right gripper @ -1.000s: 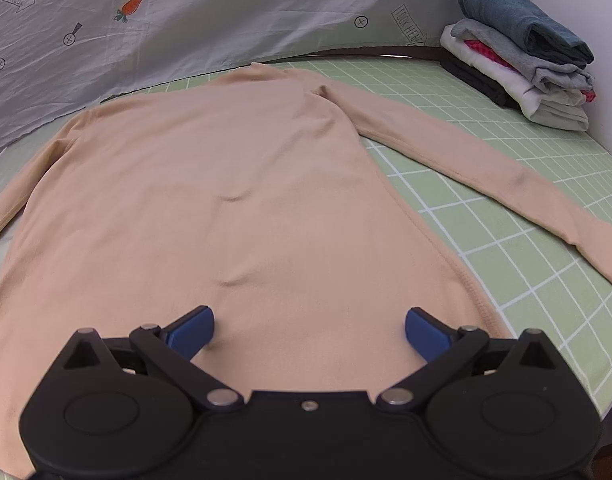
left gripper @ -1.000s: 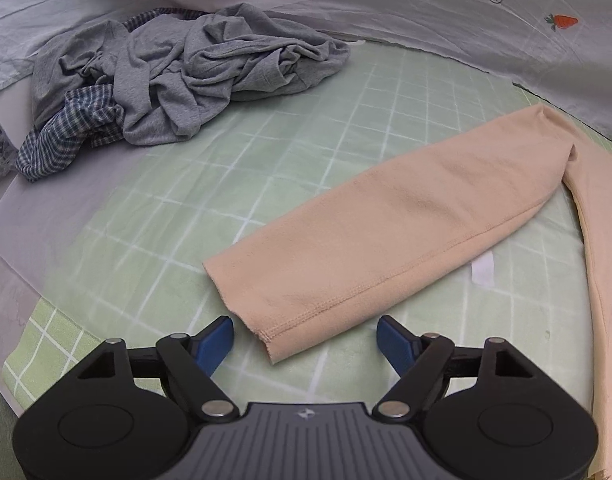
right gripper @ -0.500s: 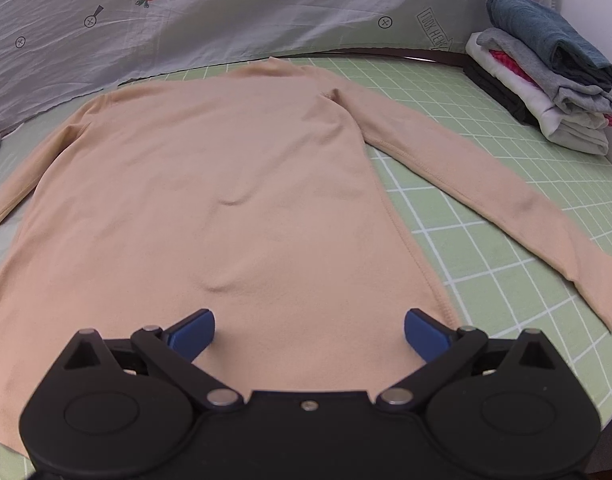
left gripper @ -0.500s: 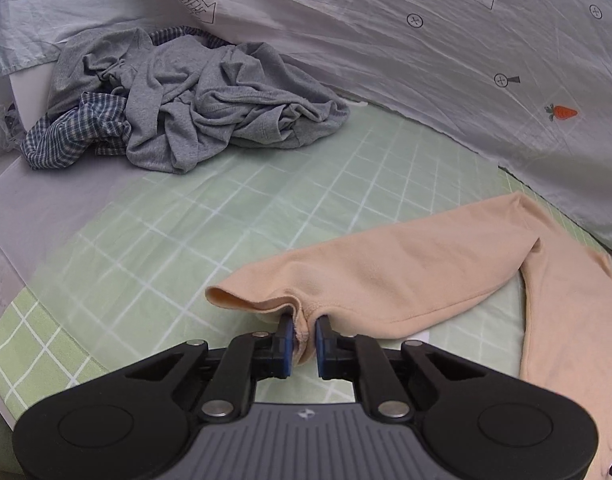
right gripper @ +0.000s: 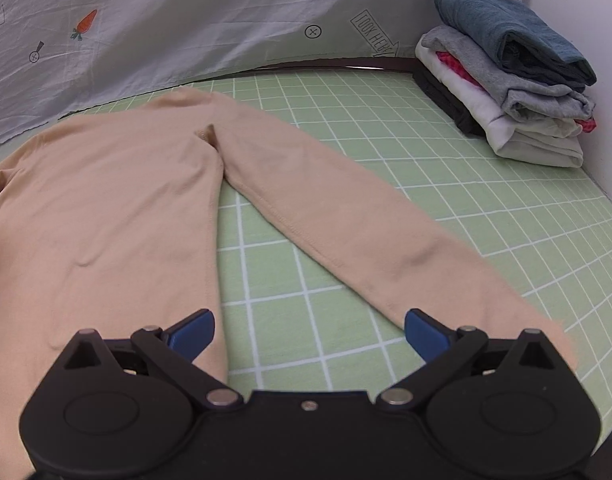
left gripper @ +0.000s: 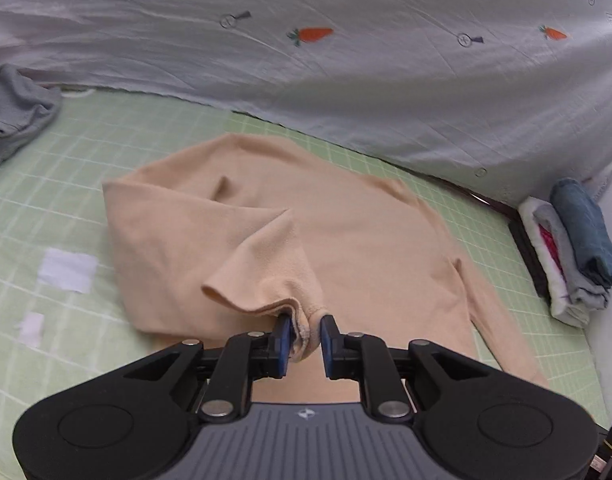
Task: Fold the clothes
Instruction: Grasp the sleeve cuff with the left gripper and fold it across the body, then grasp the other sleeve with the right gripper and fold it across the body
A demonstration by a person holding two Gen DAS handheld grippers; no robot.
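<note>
1. Left jaws (left gripper: 304, 336) stand narrow with the cuff of the peach sweater (left gripper: 345, 248) between them. They have just been opening a little, and I cannot tell for sure whether both pads press the cloth.
2. Right jaws (right gripper: 309, 334) stand wide and hold nothing. The right sleeve (right gripper: 345, 216) lies flat ahead and to their right, on the green checked sheet (right gripper: 465, 200).
3. To do this fold well, I judge the left sleeve (left gripper: 258, 256) should be laid straight across the sweater's body ahead of my left jaws, with the cuff set down flat before letting go.
4. Only my left view shows the sleeve doubled over the body. Only my right view shows the other sleeve lying straight. Both show the folded stack (right gripper: 513, 80), far right of both jaws.
</note>
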